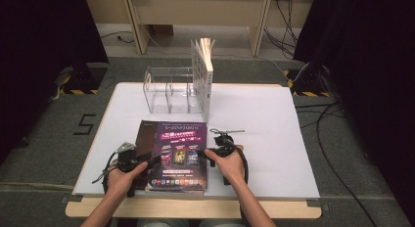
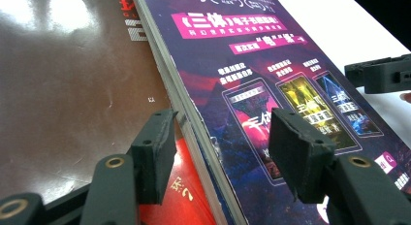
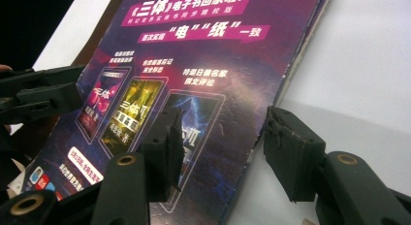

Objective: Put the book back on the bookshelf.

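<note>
Both grippers, left (image 1: 147, 162) and right (image 1: 211, 153), straddle the purple magazine's (image 1: 180, 153) opposite edges with jaws spread, seemingly to lift it.

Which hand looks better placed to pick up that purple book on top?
Probably the left. The left gripper already has its open jaws straddling the purple book's edge above the brown book. The right gripper straddles the opposite edge against the table.

Your left tool (image 1: 147, 163): matte black plastic, brass-coloured screw rings, grey three-cornered plate.
Your right tool (image 1: 211, 154): black, trailing black cable.
Your forearms: unsleeved.
</note>
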